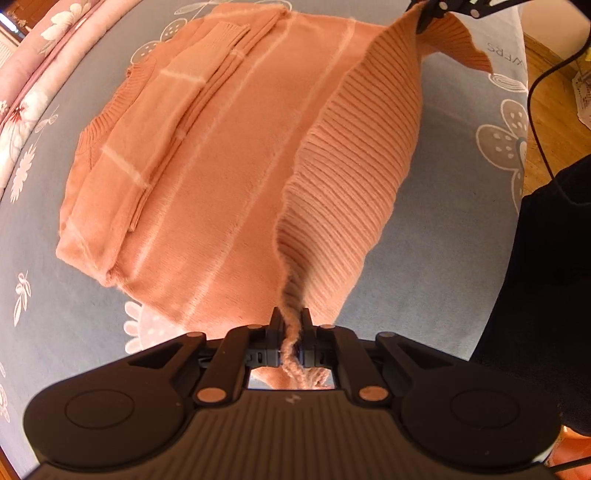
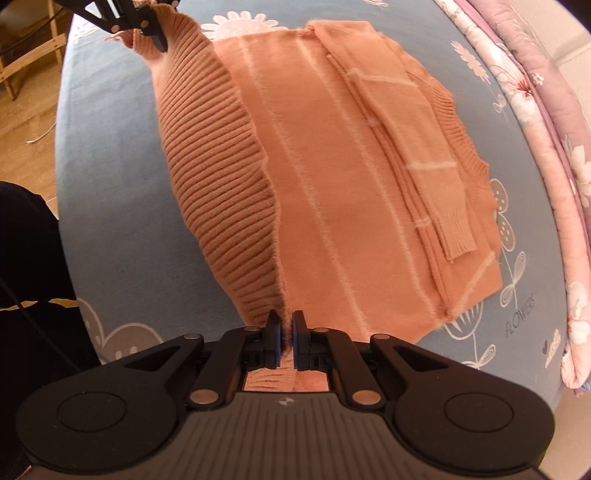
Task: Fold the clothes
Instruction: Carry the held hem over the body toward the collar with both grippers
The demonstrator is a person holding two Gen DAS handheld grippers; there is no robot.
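A salmon-pink knit sweater [image 1: 229,155] with pale stripes lies on a blue flowered bedsheet [image 1: 74,288], its sleeves folded across the body. Its ribbed hem [image 1: 354,177] is lifted off the bed and stretched between both grippers. My left gripper [image 1: 291,321] is shut on one hem corner, the knit bunched between its pads. The right gripper [image 1: 424,22] shows at the top of that view, pinching the other corner. In the right wrist view my right gripper [image 2: 285,325] is shut on the hem [image 2: 221,177], the sweater [image 2: 351,166] spreads ahead, and the left gripper [image 2: 157,37] holds the far corner.
A pink floral quilt [image 1: 33,66] runs along the bed's far side, also seen as the quilt [image 2: 546,110] on the right. Wooden floor [image 1: 554,92] and a black cable [image 1: 535,110] lie beyond the bed edge. A person's dark clothing [image 1: 546,277] is close beside the bed.
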